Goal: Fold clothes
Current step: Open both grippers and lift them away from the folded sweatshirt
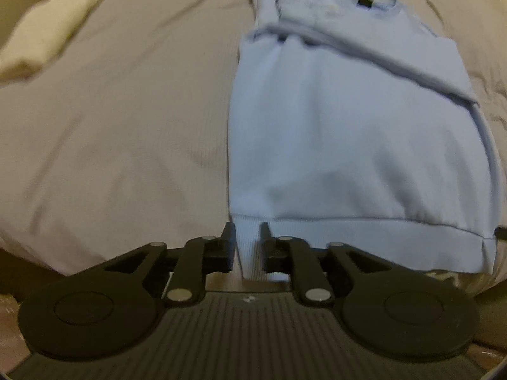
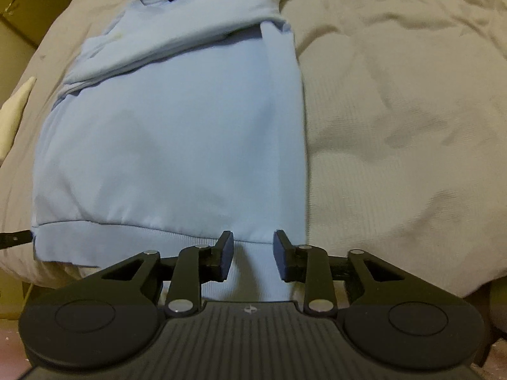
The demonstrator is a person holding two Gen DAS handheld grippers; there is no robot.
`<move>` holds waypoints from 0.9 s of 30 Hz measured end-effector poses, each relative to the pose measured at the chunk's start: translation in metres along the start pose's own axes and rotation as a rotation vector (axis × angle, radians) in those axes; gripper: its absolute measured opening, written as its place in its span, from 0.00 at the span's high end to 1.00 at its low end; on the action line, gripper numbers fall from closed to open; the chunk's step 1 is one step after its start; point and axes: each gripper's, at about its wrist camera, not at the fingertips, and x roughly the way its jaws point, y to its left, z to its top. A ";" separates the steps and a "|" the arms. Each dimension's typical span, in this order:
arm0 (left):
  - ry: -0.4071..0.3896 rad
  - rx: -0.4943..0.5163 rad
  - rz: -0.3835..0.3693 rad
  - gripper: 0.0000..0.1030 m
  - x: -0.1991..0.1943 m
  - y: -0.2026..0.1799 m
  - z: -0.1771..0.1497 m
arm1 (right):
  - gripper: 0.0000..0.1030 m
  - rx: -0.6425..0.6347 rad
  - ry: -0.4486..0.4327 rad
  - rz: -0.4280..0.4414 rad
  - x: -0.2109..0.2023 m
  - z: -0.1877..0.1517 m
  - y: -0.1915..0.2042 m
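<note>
At inspection a light blue sweatshirt (image 1: 348, 133) lay flat on a grey bedsheet (image 1: 111, 110), its sleeves already folded across the chest below the collar and its ribbed hem (image 2: 126, 237) at the bed's near edge. All positions below are given relative to that hem.

The left gripper (image 1: 247, 243) stood at the hem's left corner, jaws narrowly parted, with the rib cloth between them; the view was blurred, and the pads did not appear to press on it. The right gripper (image 2: 252, 253) stood at the hem's right corner, jaws moderately parted, cloth between them with visible gaps on both sides. Neither gripper therefore held the garment. A cream folded cloth (image 1: 54, 28) lay well beyond the hem, left of the collar.

Judgement: the step in hand was taking both hem corners for the fold toward the collar. To do it well, each jaw pair should close fully over every layer of the rib, not the top layer alone. Both corners should rise together and travel evenly, so the hem lands square on the folded sleeves. Uneven lifting would likely skew the fold or disturb the sleeves.
</note>
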 end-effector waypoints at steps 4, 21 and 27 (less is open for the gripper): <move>-0.072 0.073 0.035 0.75 0.014 -0.014 0.021 | 0.42 0.009 -0.132 0.024 -0.016 0.009 -0.005; -0.286 0.127 0.086 0.70 0.037 -0.029 -0.013 | 0.33 0.046 -0.490 0.026 0.013 -0.040 -0.004; -0.369 0.130 0.034 0.66 -0.014 -0.016 -0.064 | 0.18 0.055 -0.602 0.029 -0.044 -0.101 0.018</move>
